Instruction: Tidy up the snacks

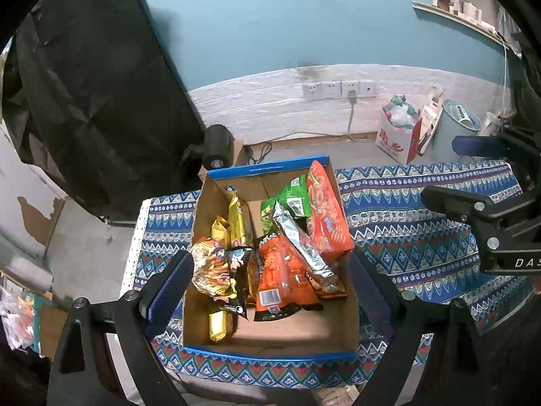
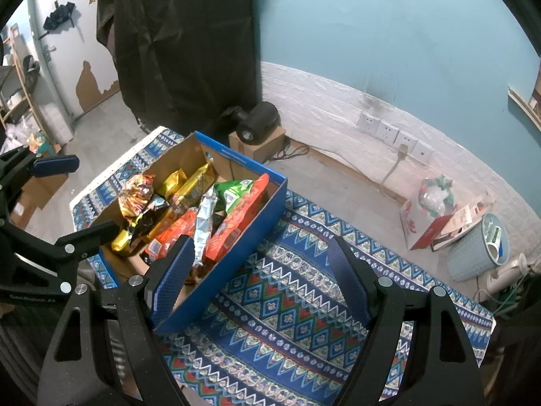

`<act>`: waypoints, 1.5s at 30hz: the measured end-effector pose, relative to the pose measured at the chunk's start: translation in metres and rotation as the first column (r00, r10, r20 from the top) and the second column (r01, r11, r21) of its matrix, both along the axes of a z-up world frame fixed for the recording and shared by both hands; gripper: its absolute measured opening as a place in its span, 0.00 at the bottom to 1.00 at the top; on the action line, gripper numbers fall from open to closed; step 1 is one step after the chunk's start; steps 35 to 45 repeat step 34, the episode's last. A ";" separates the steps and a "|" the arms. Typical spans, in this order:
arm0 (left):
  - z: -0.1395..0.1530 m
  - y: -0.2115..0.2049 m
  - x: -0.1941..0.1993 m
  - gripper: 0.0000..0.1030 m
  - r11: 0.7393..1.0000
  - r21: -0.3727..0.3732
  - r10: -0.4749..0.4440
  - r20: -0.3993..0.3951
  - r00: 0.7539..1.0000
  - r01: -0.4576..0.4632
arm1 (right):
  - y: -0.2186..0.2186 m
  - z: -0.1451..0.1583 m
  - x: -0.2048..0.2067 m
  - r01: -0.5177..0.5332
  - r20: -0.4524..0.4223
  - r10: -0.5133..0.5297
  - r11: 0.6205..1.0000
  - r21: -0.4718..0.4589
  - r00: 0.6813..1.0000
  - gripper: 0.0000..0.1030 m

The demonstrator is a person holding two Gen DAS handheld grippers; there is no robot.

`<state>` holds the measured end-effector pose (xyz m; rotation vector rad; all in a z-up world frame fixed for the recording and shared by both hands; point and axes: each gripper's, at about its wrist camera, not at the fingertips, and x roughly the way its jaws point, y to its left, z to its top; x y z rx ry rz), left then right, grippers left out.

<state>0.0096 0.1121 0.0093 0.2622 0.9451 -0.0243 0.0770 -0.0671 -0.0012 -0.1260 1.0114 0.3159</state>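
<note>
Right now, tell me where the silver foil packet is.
The silver foil packet lies diagonally in the cardboard box, right of centre in the left wrist view, between the green bag and the orange bags.

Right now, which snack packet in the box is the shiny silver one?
The silver foil packet lies diagonally in the cardboard box, between the orange packet and the big red-orange bag. It alone is plain metallic; the others are printed in colour.

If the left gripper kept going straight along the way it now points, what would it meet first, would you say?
Most likely the snack packets in the cardboard box: the open left gripper is aimed at the orange packet lying between its fingers' line. Depth is hard to judge, so the exact packet is uncertain.
</note>
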 end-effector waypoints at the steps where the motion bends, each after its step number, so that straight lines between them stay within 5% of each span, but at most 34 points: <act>1: 0.000 0.000 0.000 0.90 1.000 0.001 0.002 -0.001 1.000 -0.002 | 0.000 0.001 0.000 -0.001 -0.001 0.001 1.000 -0.001 1.000 0.77; 45: -0.006 0.002 0.002 0.90 1.000 -0.019 0.001 -0.038 0.999 -0.002 | -0.001 -0.002 0.000 -0.008 -0.008 0.008 1.000 -0.005 1.000 0.77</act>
